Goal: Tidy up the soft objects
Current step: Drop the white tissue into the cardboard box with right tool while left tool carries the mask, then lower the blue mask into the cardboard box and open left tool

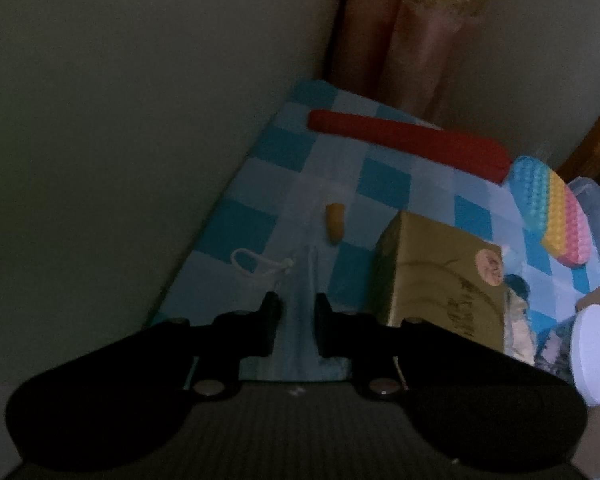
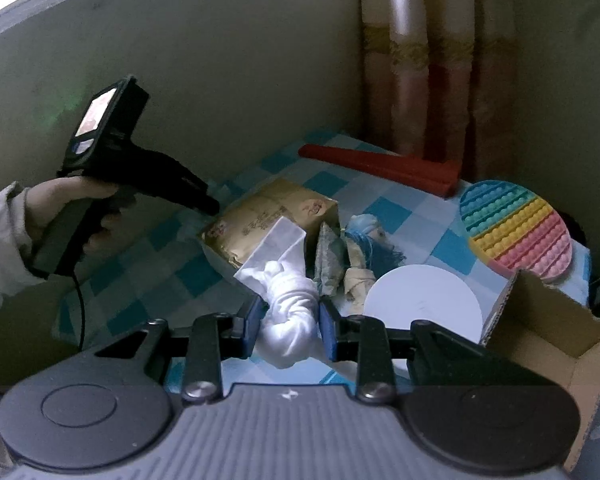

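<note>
My right gripper [image 2: 292, 322] is shut on a white knotted cloth [image 2: 288, 300] and holds it above the blue checked table [image 2: 148, 272], in front of a gold tissue pack [image 2: 272, 210]. A blue-haired doll [image 2: 364, 252] lies beside the pack. My left gripper [image 1: 298, 320] is shut on a light blue face mask [image 1: 304, 340], whose white ear loop [image 1: 256, 266] lies on the checked cloth. The left gripper also shows in the right wrist view [image 2: 212, 206], held at the left by a hand. A small yellow piece [image 1: 335, 222] lies ahead of it.
A red folded fan [image 2: 384, 166] lies at the back by the curtain [image 2: 420, 60]. A rainbow pop-it disc [image 2: 516, 228] lies at the right. An open cardboard box [image 2: 548, 336] and a white round lid [image 2: 424, 304] stand at the front right. A grey wall [image 2: 180, 60] bounds the left.
</note>
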Demonstrator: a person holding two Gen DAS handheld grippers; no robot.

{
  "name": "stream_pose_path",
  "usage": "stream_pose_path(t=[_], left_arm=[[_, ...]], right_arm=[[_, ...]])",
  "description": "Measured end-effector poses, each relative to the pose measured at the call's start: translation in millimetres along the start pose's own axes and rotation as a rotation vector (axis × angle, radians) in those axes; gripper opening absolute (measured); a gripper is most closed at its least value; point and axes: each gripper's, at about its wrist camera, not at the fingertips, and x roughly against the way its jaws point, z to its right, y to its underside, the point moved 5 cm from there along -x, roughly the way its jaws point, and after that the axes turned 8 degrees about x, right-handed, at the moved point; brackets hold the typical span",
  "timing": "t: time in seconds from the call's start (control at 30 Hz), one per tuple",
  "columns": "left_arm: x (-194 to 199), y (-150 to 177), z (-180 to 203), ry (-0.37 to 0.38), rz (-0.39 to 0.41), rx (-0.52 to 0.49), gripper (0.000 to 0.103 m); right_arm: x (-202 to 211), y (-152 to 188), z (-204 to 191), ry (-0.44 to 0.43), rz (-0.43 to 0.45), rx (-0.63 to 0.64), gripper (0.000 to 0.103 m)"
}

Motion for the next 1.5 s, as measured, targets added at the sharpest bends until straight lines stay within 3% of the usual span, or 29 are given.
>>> stream_pose_path(t=[0.23,0.43,0.7,0.93,1.07,1.2,1.3,1.5], left_arm=[[39,-1,3,0.027,0.054,-0.030,0.017],[78,8,19,0.093,0.090,-0.095,0.017],[106,28,67,0.204,0.088,-0.228,0.017],[115,51,121,0.284,0.065,-0.357,0.017],[122,62,154,0.334,0.050,-0.428,0.017],[127,69,193,0.378,0.046,-0.495,0.017],[130,74,222,0.419,0.048,-0.542,0.017],[120,87,292,0.481,0.005,-0.643,0.017]], right_arm=[[18,7,12,0.080,-0.017,-0.015,0.036],[38,27,45,0.209,-0.071,-0.090,0.036],[56,64,98,0.372,-0.149,-0.228,0.036],[46,86,131,0.431,-0.193,-0.323,0.040],[42,94,137,0.420,-0.192,-0.370,0.067],[46,98,132,0.400,-0.176,-0.374,0.072],[54,100,123,0.404,-0.163,-0.360,0.087],[69,102,101,0.390,-0.123,-0.326,0.100]])
